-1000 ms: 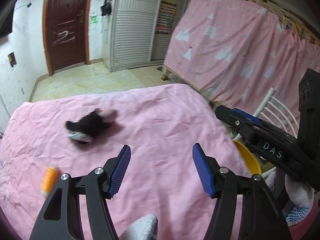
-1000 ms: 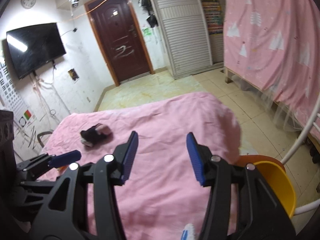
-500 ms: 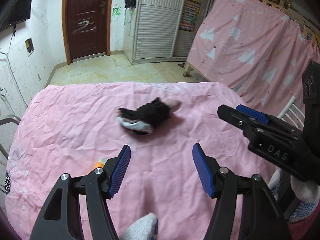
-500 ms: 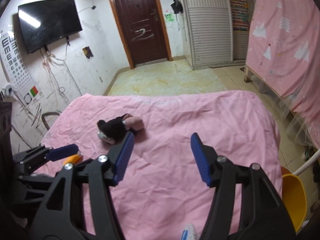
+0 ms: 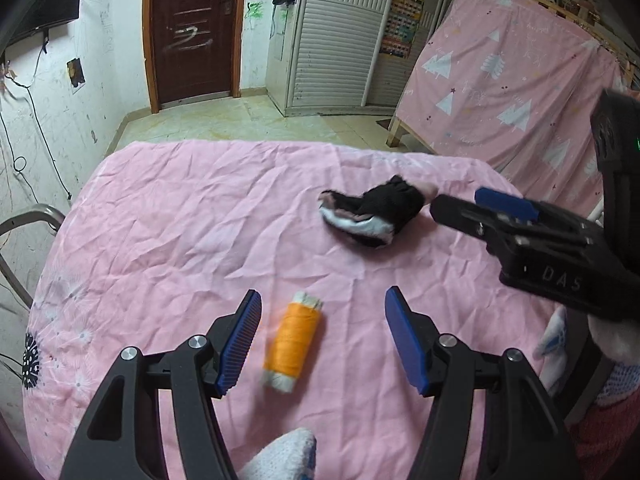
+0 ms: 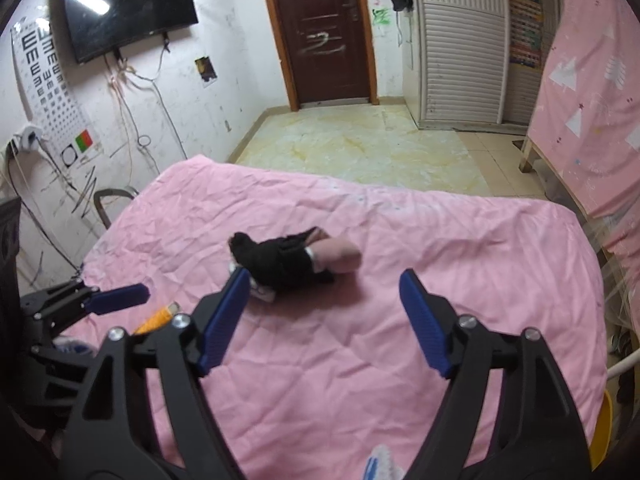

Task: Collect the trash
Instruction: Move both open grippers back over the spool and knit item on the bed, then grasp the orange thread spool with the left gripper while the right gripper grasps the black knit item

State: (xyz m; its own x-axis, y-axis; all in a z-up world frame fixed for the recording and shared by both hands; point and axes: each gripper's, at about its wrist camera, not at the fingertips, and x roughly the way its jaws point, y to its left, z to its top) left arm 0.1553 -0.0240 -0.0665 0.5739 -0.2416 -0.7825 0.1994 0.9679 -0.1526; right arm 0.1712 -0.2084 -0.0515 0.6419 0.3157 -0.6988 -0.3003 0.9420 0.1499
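An orange thread spool (image 5: 294, 342) lies on the pink bedsheet (image 5: 180, 232), just beyond and between the blue pads of my left gripper (image 5: 322, 342), which is open above it without touching. A crumpled black, white and pink sock bundle (image 5: 374, 216) lies farther back to the right. My right gripper (image 6: 324, 322) hovers in front of that bundle (image 6: 292, 262), its jaws opening with nothing between them. The right gripper's finger tip (image 5: 506, 204) reaches beside the bundle in the left wrist view. The spool (image 6: 156, 318) peeks out at the left in the right wrist view.
A metal chair frame (image 5: 24, 224) stands at the bed's left edge. A pink-draped wooden frame (image 5: 508, 92) rises on the right, and a yellow bin (image 6: 600, 436) sits low beside the bed. Tiled floor (image 6: 360, 148) stretches beyond the bed towards a dark door.
Both views have swung left across the bed. The spool has come between the left gripper's fingers, the sock bundle in front of the right gripper. The right jaws have spread wider.
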